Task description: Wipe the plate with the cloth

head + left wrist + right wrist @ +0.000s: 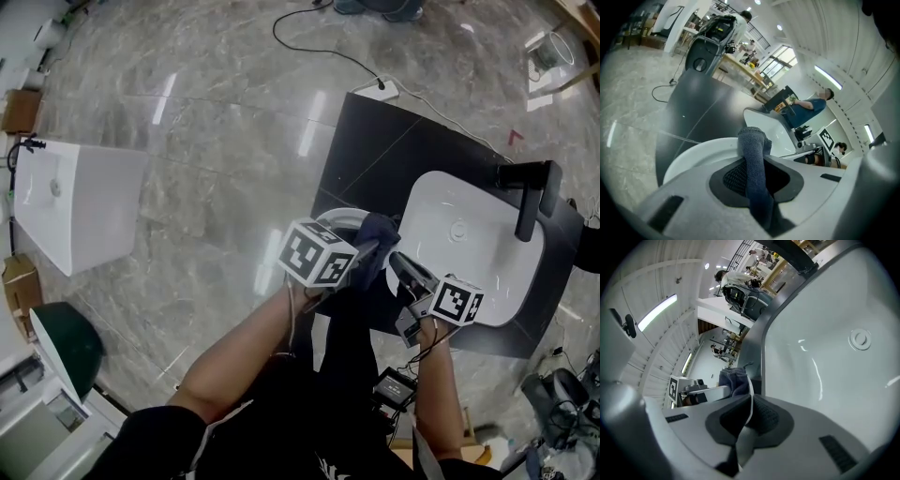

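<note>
A dark blue-grey cloth (376, 234) hangs bunched from my left gripper (364, 249), which is shut on it. In the left gripper view the cloth (753, 159) runs up between the jaws of the left gripper (757, 164), against the white plate (691, 159). In the head view only the plate's rim (342, 217) shows, beyond the left marker cube. My right gripper (396, 259) is shut on the plate's edge. That edge appears as a thin white plate rim (749, 404) in the right gripper (748, 414) view, with the cloth (733, 380) just beyond it.
A white sink (469, 239) sits in a black counter (375, 150), with a black faucet (531, 195) at its right. A second white basin (80, 206) stands on the marble floor at the left. A cable (319, 45) trails across the floor.
</note>
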`<state>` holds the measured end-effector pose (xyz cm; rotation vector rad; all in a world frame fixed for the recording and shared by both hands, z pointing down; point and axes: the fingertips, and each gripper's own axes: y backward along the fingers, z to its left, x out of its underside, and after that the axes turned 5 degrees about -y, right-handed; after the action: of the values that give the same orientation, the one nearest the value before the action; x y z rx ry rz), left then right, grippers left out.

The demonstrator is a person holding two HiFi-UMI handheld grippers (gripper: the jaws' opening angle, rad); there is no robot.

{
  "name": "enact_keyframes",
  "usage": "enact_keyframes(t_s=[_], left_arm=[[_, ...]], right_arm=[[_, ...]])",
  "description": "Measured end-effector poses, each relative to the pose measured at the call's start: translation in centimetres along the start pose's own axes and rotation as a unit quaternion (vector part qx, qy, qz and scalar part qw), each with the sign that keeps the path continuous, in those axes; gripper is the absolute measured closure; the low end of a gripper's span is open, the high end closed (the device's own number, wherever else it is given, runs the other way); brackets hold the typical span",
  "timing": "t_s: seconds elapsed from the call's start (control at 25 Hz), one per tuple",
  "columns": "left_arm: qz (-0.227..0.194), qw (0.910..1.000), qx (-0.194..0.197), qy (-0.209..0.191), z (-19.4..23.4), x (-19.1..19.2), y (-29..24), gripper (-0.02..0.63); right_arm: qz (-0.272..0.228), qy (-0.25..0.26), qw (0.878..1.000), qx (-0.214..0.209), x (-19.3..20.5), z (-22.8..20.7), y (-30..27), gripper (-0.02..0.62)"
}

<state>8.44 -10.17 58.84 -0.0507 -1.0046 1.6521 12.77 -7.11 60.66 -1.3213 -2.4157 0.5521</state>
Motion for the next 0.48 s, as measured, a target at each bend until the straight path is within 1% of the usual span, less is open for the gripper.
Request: enact_keyframes(t_s=[0.08, 0.2, 0.32, 0.48], left_arm=[[-0.001, 0.9999, -0.016, 0.004, 1.4, -0.1, 1.3, 0.548], [-0.003, 0.9986, -0.051, 0.012, 4.2, 0.2, 3.9, 0.548], [-0.012, 0.9964, -0.079, 0.029, 6.8, 0.7, 7.1, 0.548], [-0.025, 0.9923, -0.112, 0.045, 9.1, 1.4, 10.7, 0.548]], right_arm=[[0.000, -0.001, 1.000, 0.000, 0.0, 0.0, 0.0, 0.580], [-0.001, -0.003, 1.000, 0.002, 0.0, -0.1, 0.0, 0.580], [-0.002, -0.004, 1.000, 0.000, 0.0, 0.0, 0.0, 0.580], [-0.003, -0.005, 1.000, 0.001, -0.2, 0.0, 0.0, 0.580]])
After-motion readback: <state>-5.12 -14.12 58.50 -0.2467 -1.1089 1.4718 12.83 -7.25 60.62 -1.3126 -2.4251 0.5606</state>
